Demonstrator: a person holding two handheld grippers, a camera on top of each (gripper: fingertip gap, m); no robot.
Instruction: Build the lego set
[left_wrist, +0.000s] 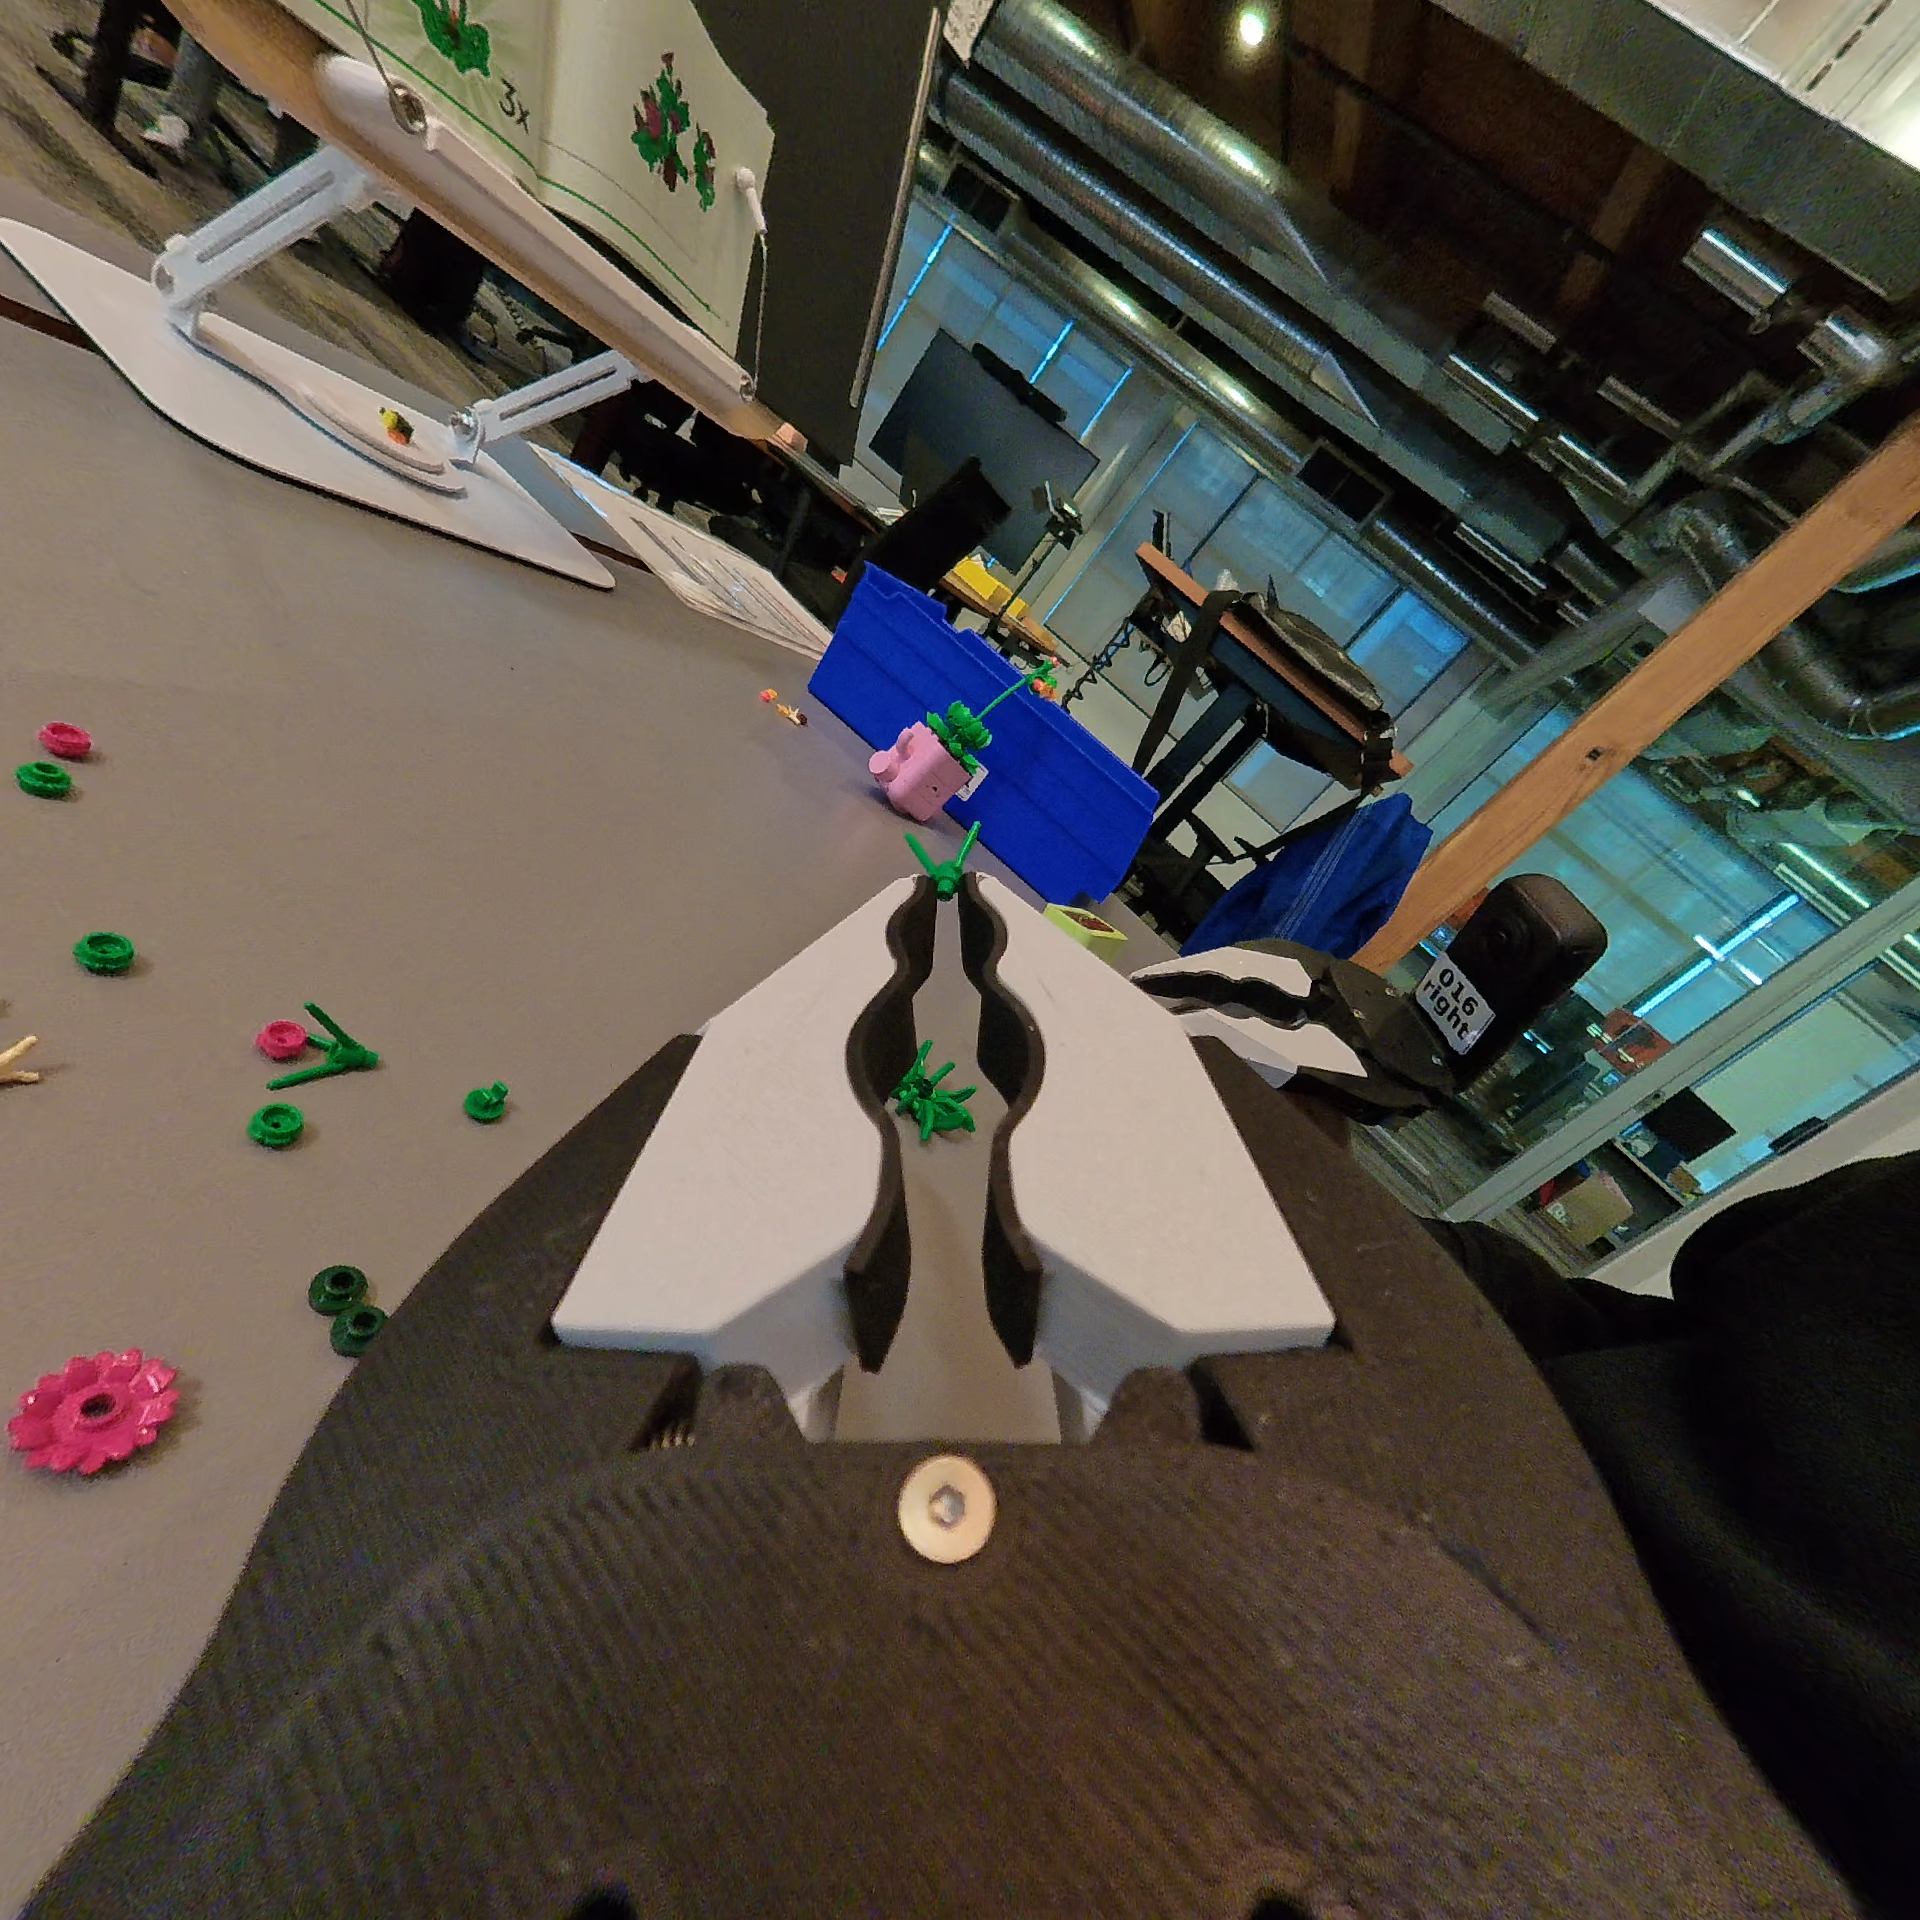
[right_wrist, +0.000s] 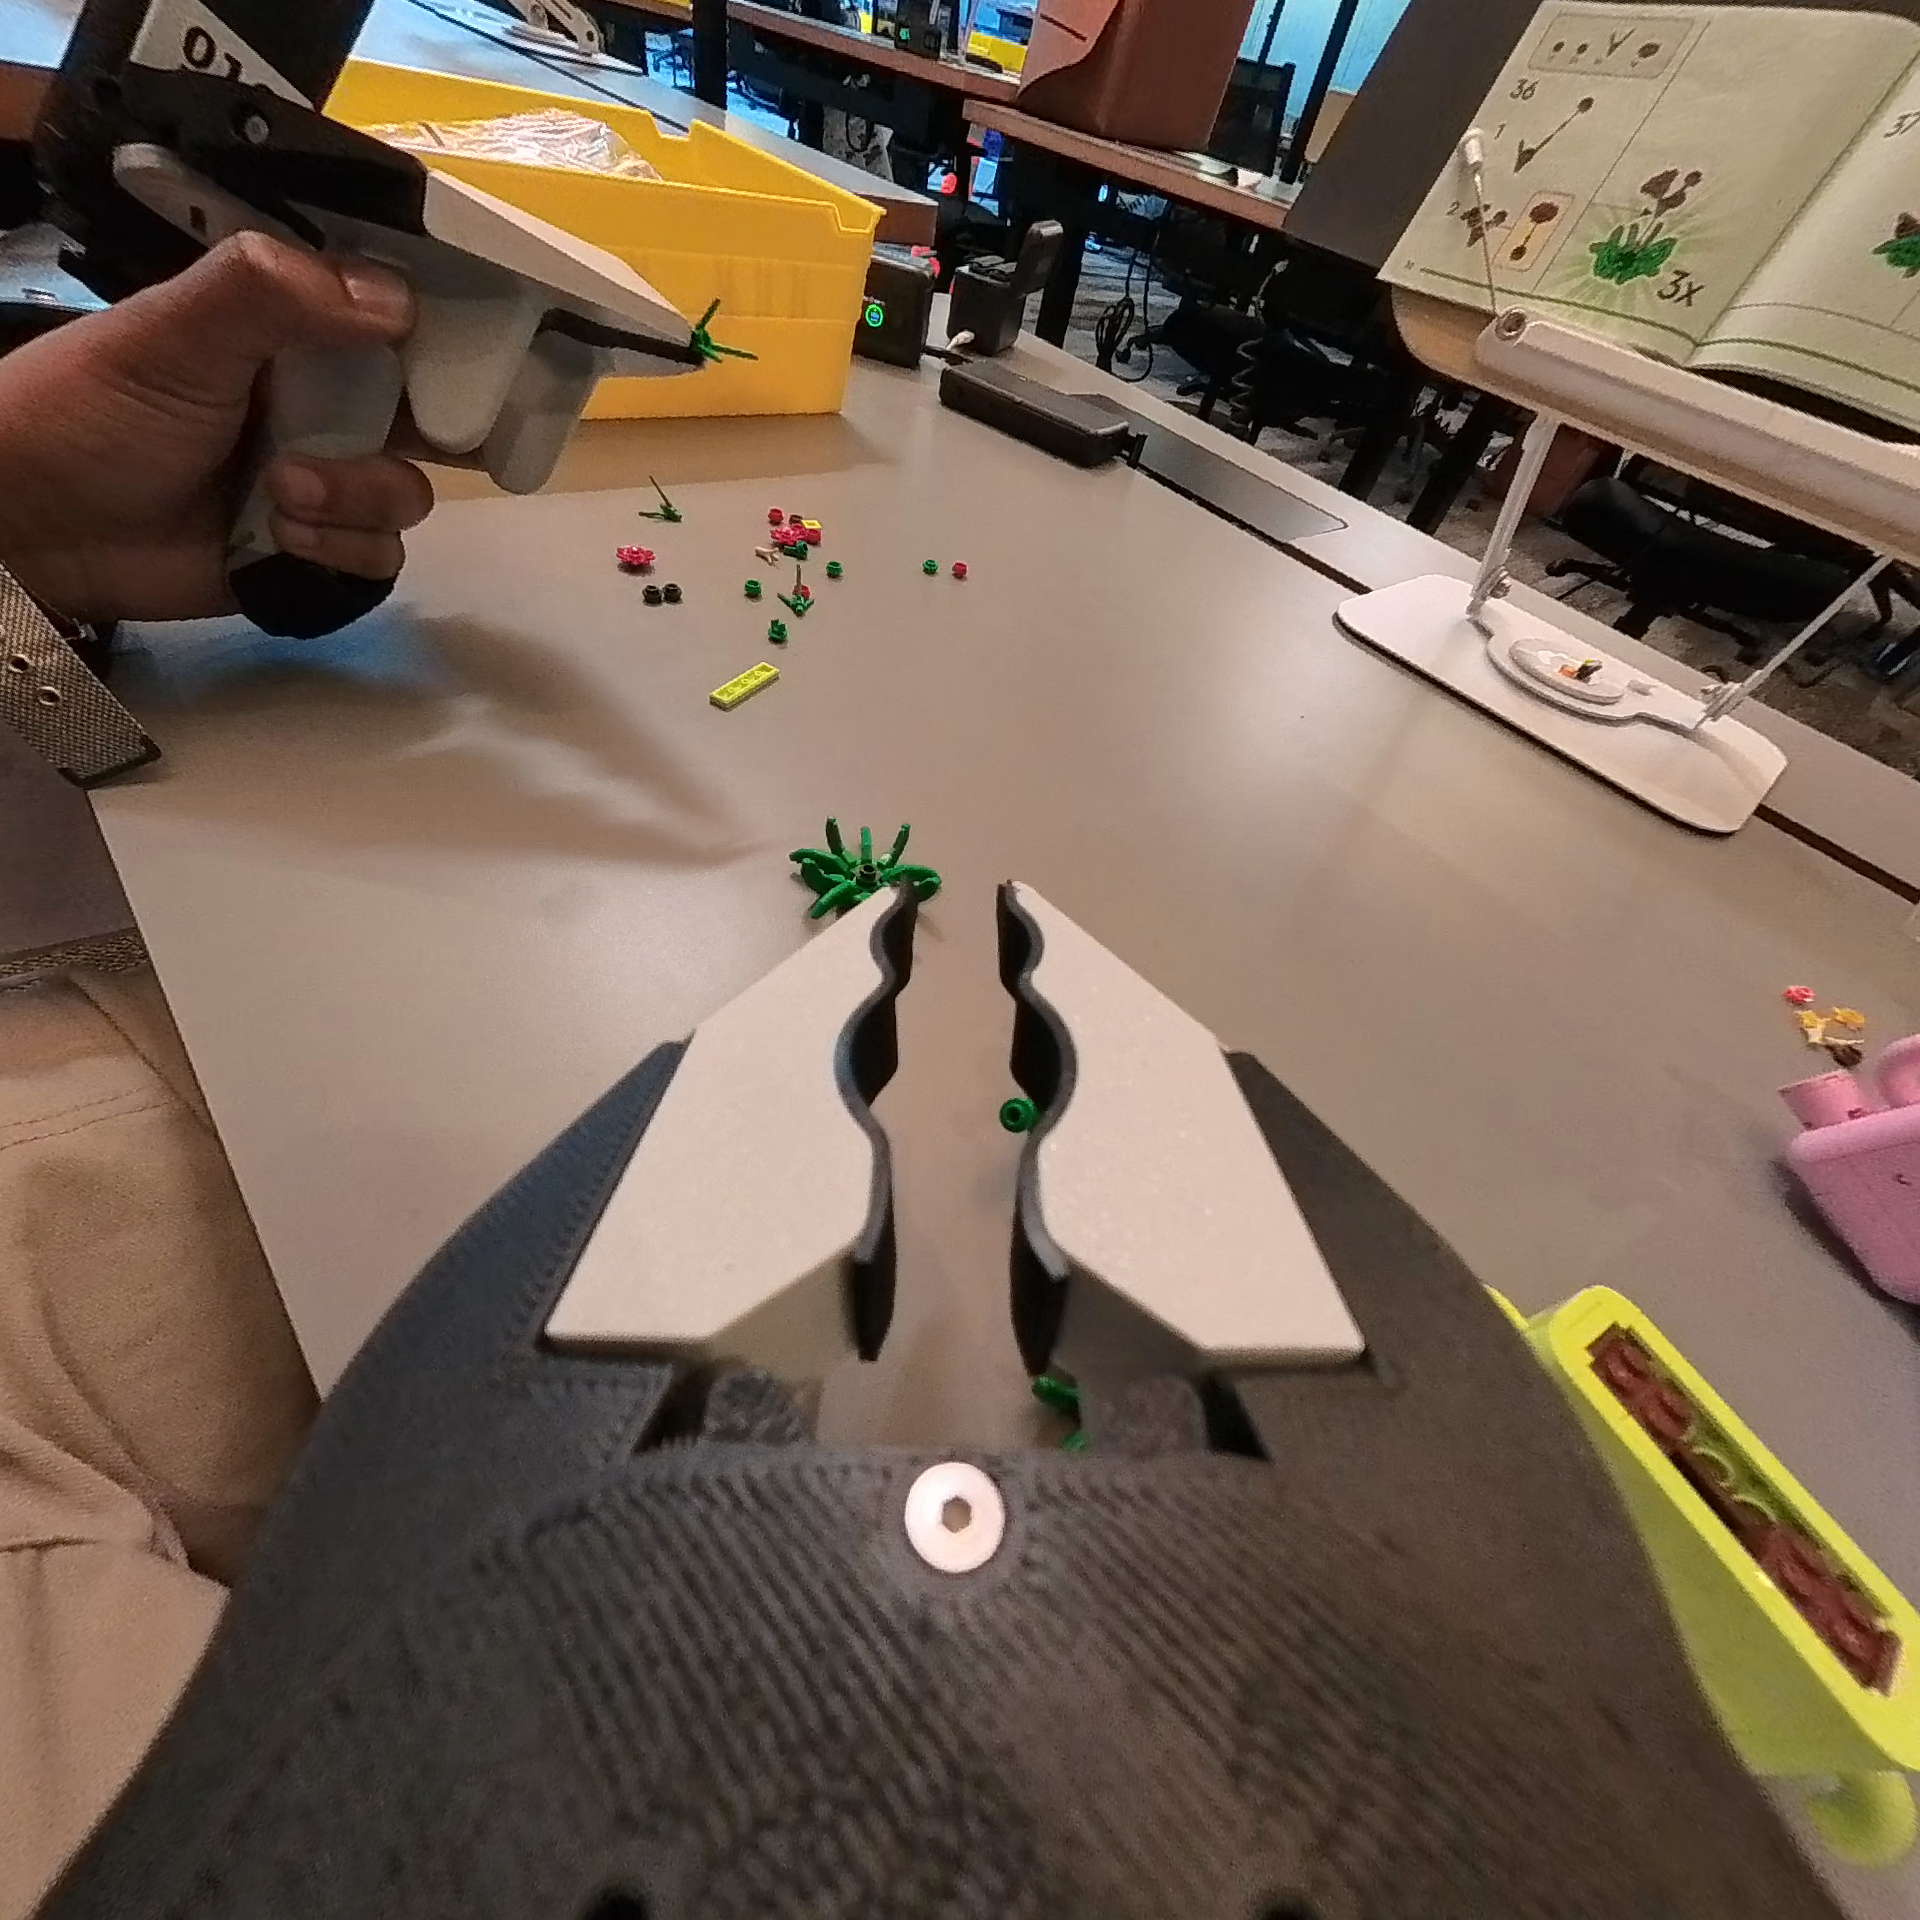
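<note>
Lego pieces lie scattered over the grey table, well ahead of both claws. A booklet sits propped open on a white stand, far ahead and to the right of the right claw. A yellow bin stands far ahead on that claw's left, and a blue bin stands beyond the left claw. Close on the right claw's right lie a lime-green planter filled with dark red bricks and, farther forward, a pink pot.

A hand holds the left claw above the table, its tips closed on a small green stem piece. The right claw hangs over the table with its jaws parted and nothing between them; a green leaf cluster lies just ahead of its left tip. A lime-green flat brick lies farther forward, among pink flowers and green studs.
</note>
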